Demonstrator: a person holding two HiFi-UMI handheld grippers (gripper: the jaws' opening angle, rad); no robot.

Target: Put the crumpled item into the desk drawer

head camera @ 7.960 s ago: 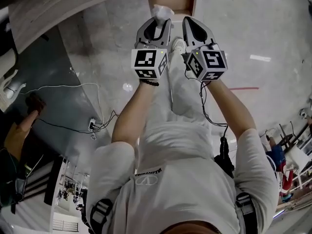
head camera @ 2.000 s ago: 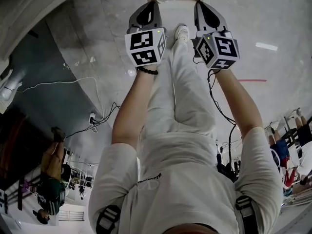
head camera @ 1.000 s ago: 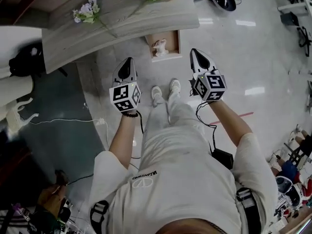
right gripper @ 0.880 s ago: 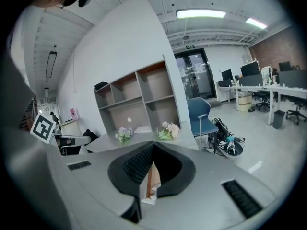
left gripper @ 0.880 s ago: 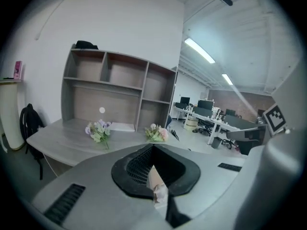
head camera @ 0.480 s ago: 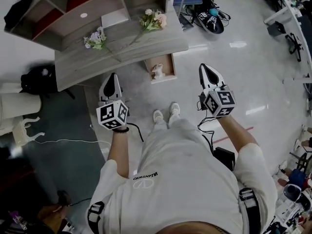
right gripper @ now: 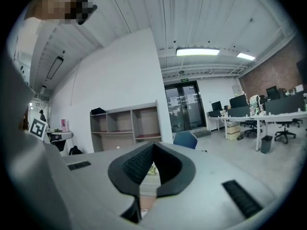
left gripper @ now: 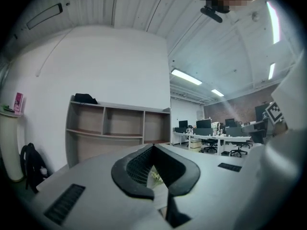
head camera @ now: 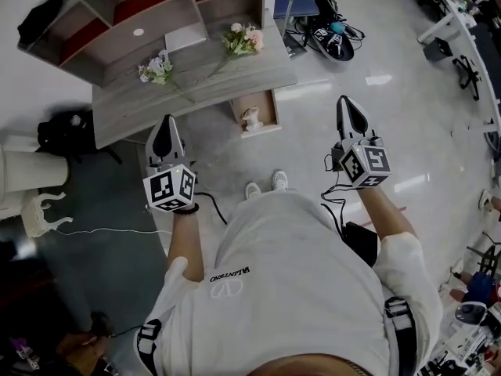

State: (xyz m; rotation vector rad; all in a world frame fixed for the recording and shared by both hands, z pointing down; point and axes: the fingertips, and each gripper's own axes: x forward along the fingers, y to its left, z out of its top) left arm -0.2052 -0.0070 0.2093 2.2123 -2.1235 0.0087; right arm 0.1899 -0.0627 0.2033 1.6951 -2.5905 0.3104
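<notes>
Below, open drawer [head camera: 269,109], crumpled item [head camera: 252,118] (inside)

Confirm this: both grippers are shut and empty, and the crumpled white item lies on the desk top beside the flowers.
One mistake: the crumpled white item lies in the open drawer below the desk top, not on it; the head view shows this. The left gripper and right gripper are indeed shut and empty.
</notes>
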